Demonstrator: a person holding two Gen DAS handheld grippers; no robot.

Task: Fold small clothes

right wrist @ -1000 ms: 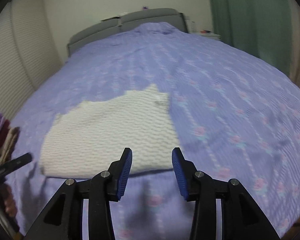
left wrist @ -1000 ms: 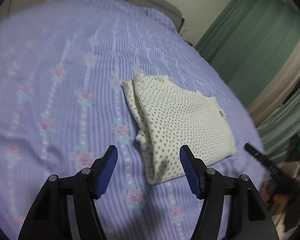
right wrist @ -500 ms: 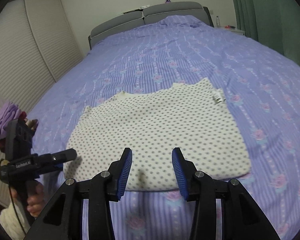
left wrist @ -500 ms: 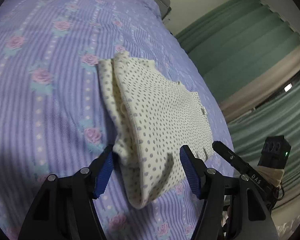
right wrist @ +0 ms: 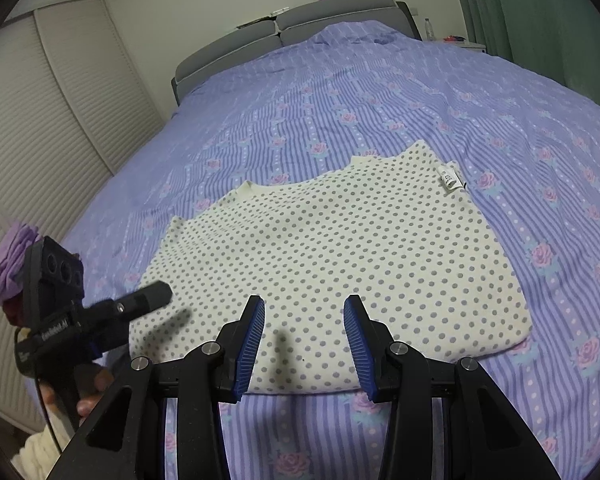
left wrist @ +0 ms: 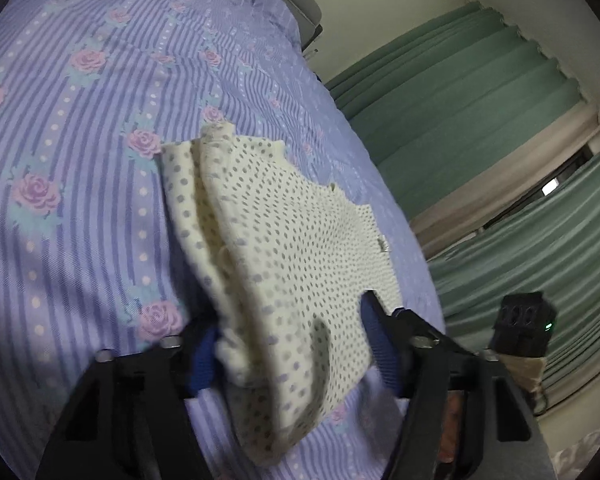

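Observation:
A cream garment with grey dots [right wrist: 332,256] lies folded flat on the bed, its white label [right wrist: 449,178] at the far right corner. My left gripper [left wrist: 292,344] is open, its blue pads either side of the garment's near left edge [left wrist: 284,280], which bunches up between them. My right gripper [right wrist: 304,344] is open and empty, just above the garment's near edge. The left gripper also shows in the right wrist view [right wrist: 140,304] at the garment's left side.
The bed has a purple striped cover with roses [right wrist: 380,100] and a grey headboard [right wrist: 284,28]. Green curtains [left wrist: 480,128] hang to the right. A louvred wardrobe [right wrist: 48,120] stands to the left. A purple cloth bundle [right wrist: 8,268] sits at the left edge.
My left gripper has moved forward until the garment's left edge sits between its open pads. My right gripper has closed in on the near edge and steadied.

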